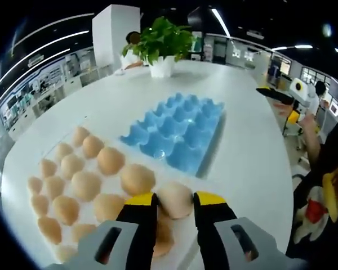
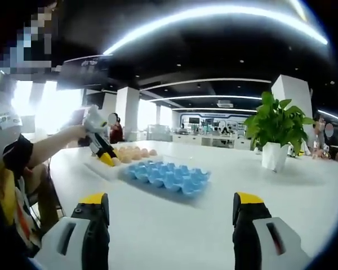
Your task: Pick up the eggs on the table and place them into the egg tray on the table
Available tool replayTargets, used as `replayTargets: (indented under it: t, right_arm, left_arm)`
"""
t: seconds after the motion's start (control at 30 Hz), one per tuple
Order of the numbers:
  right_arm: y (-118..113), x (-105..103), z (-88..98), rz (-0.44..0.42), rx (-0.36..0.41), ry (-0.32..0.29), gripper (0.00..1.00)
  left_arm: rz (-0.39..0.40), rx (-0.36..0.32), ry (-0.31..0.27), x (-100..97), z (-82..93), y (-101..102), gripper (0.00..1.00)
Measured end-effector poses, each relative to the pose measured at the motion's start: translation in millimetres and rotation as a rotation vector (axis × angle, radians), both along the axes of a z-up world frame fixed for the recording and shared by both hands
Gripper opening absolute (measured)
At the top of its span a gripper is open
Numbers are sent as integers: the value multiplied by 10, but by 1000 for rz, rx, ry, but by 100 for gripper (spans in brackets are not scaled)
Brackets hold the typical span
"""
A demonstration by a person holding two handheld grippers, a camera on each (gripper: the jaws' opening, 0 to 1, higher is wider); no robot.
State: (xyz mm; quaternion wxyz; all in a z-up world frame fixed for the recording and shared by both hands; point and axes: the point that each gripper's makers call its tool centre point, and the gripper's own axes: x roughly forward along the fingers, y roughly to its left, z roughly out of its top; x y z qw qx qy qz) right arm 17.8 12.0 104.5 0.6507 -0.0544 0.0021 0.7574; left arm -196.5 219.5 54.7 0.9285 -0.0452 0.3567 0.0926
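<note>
An empty blue egg tray [image 1: 177, 132] lies in the middle of the white table [image 1: 248, 169]. To its left, several tan eggs [image 1: 84, 183] lie in rows on a pale flat holder. My left gripper [image 1: 175, 199] has its yellow-tipped jaws pressed to both sides of the nearest egg [image 1: 176, 207], at the corner of the rows closest to the blue tray. In the right gripper view, that left gripper [image 2: 105, 156] points down at the eggs [image 2: 134, 153] beside the blue tray [image 2: 166, 175]. My right gripper [image 2: 172, 208] hangs open over bare table, well short of the tray.
A potted green plant [image 1: 160, 42] in a white pot stands at the table's far end, also seen as the plant [image 2: 276, 132] to the right of the tray. A person's arm [image 2: 50, 143] reaches in from the left. Chairs and people stand beyond the table edge [image 1: 304, 129].
</note>
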Motion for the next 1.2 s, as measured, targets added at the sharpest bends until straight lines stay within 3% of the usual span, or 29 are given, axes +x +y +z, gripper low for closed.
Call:
replayTargets:
  t: [0.63,1.2]
  right_arm:
    - [-40,1,7,-7,-5,-5,94]
    - [-36,-16,29,-7,0,-8,94]
  left_arm:
    - [2,-6,-9,-4,2,14,25]
    - [-20,29,16,-3,49,-9,25]
